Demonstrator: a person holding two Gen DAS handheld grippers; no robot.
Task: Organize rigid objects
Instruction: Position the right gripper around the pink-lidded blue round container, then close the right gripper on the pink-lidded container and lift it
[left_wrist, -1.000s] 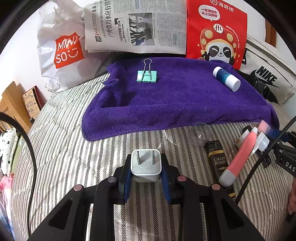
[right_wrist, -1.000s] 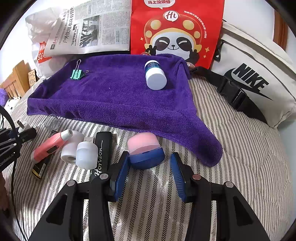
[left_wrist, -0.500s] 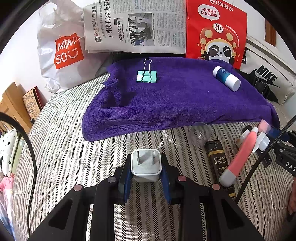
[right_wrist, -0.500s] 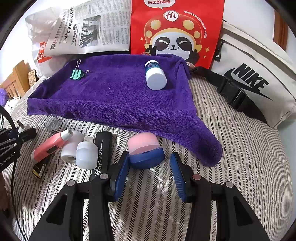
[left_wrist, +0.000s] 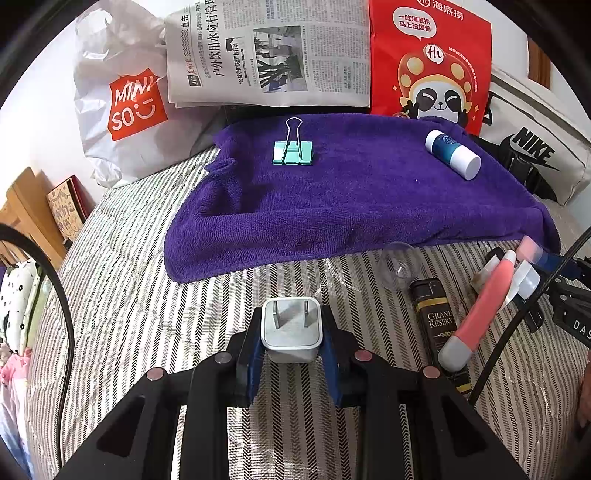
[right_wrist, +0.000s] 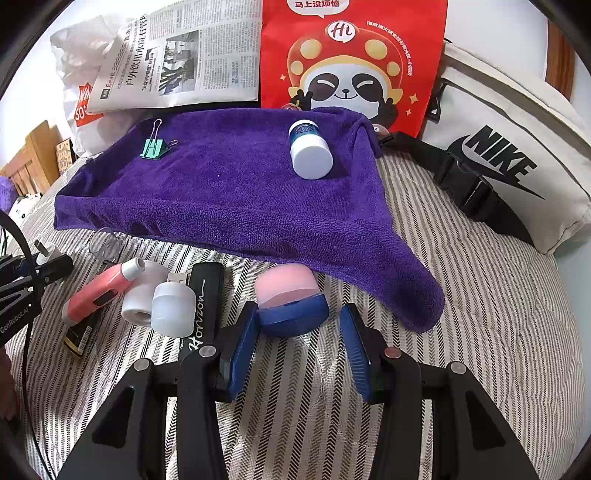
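Jaws of left gripper (left_wrist: 291, 341) clamped on white plug adapter (left_wrist: 291, 328), prongs forward, above the striped bed (left_wrist: 122, 295) short of purple towel (left_wrist: 351, 206). Rigid, light, smooth flat sides: good hold.

Right gripper (right_wrist: 297, 343): jaws apart; pink-and-blue cap (right_wrist: 290, 304) sits between them near the towel's front edge, left pad possibly touching. Hard, rounded, may slip: take the blue base.

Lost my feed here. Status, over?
Left gripper shut on plug adapter. Right gripper open around pink-and-blue jar. Clip, bottle on purple towel. Path clear.
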